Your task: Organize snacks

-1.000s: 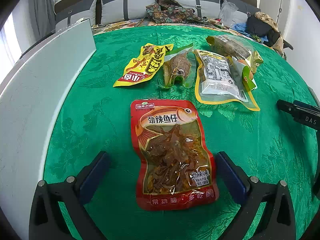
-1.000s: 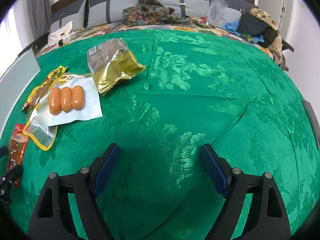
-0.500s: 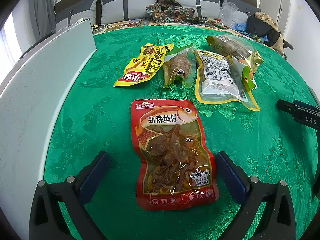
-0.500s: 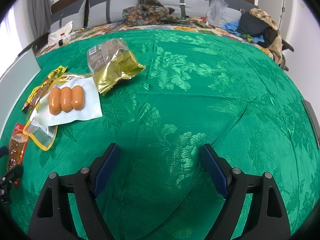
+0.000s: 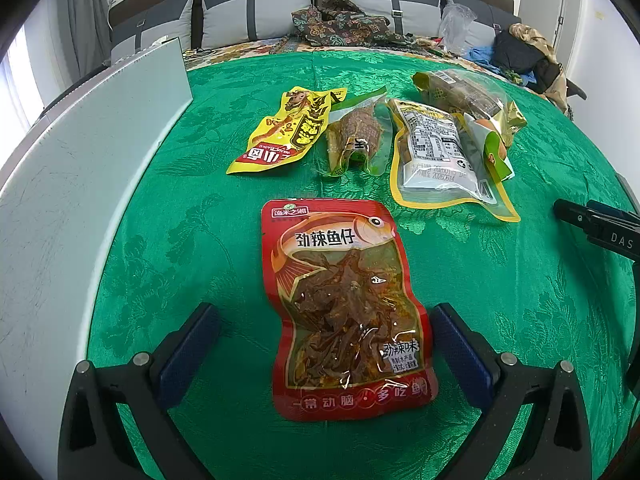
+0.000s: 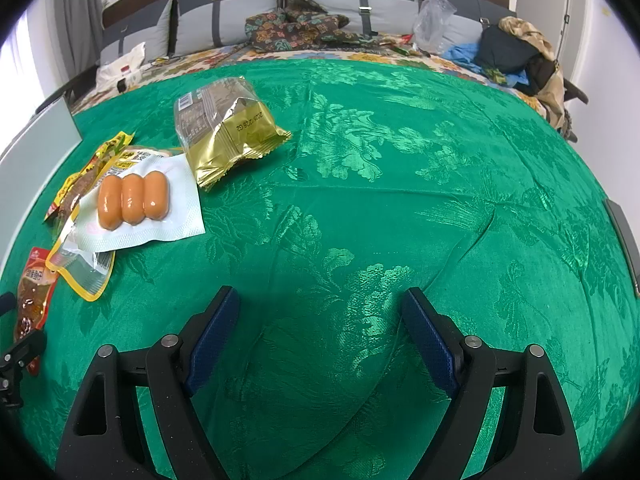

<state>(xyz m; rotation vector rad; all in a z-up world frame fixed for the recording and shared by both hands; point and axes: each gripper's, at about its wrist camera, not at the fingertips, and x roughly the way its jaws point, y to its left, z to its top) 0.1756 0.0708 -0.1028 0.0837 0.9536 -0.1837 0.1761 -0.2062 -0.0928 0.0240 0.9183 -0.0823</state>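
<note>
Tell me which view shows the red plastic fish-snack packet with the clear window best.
The left wrist view: the red plastic fish-snack packet lies flat and whole between the open left gripper. The right wrist view catches only a foreshortened sliver of it at its left edge, partly hidden by the other gripper.

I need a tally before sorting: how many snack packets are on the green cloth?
6, all flat on the cloth: red fish packet between the left gripper's fingers; beyond it yellow packet, small green-edged packet, yellow-bordered pouch, sausage pack, gold packet. More may be hidden.
</note>
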